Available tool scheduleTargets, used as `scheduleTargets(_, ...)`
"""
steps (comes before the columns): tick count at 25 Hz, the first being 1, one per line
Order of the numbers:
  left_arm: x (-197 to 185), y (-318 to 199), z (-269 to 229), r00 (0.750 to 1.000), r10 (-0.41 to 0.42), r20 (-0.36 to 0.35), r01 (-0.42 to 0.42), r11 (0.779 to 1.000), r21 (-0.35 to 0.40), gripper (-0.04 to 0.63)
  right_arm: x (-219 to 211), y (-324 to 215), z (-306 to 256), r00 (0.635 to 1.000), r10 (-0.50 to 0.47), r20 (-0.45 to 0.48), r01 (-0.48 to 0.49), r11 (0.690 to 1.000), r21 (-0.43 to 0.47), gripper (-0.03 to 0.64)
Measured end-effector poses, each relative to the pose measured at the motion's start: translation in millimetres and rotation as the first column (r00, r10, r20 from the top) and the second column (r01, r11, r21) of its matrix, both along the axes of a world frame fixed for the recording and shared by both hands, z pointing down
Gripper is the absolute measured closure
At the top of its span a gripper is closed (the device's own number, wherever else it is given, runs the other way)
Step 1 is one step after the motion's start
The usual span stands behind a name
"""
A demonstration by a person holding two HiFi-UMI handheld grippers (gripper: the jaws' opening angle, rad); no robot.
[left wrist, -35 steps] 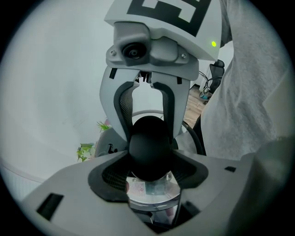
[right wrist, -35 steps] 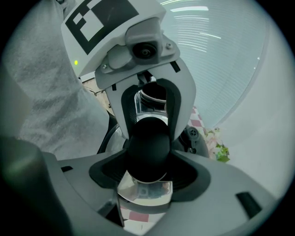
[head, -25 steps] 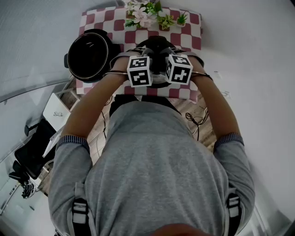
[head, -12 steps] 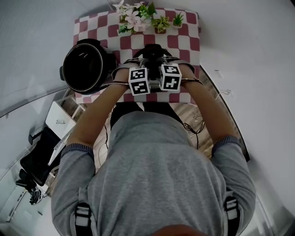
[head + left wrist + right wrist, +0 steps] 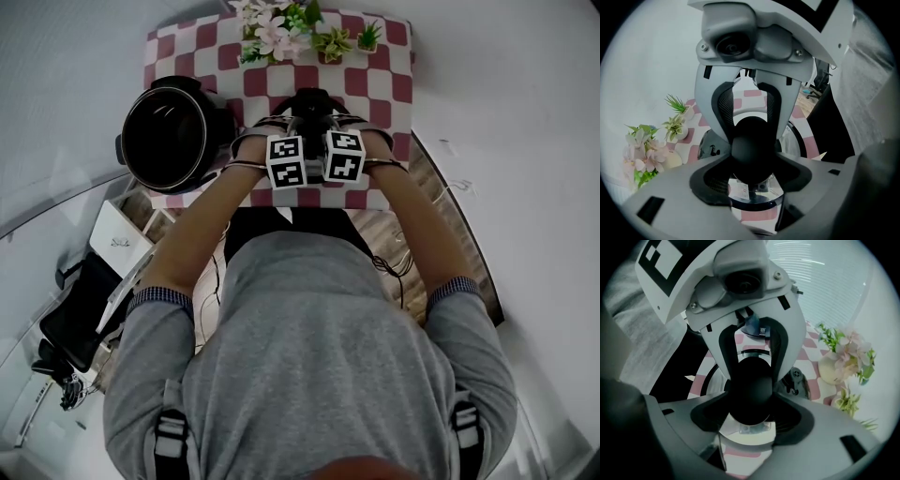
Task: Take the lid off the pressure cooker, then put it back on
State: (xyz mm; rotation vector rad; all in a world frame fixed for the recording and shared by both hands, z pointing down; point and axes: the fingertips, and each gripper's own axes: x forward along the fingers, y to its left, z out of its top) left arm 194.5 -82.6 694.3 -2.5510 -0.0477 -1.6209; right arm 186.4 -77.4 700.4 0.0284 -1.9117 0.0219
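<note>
No legible text or labels

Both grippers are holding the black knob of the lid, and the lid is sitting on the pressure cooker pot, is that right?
Not quite. In the head view the pot stands open at the left. The lid is beside it, to its right, over the checkered cloth. The left gripper and right gripper do both hold its black knob.

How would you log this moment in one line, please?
left gripper: shut on lid knob | right gripper: shut on lid knob | lid: off, right of open cooker
</note>
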Motion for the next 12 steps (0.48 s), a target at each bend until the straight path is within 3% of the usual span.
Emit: scheduleTargets(12, 0.8, 1.3, 7.8, 1.0, -0.002, -0.02, 0.002, 1.0, -0.005, 0.296, 0.9, 1.7, 9.0, 1.0, -0.005, -0.017, 0.004, 1.0, -0.014, 0.321)
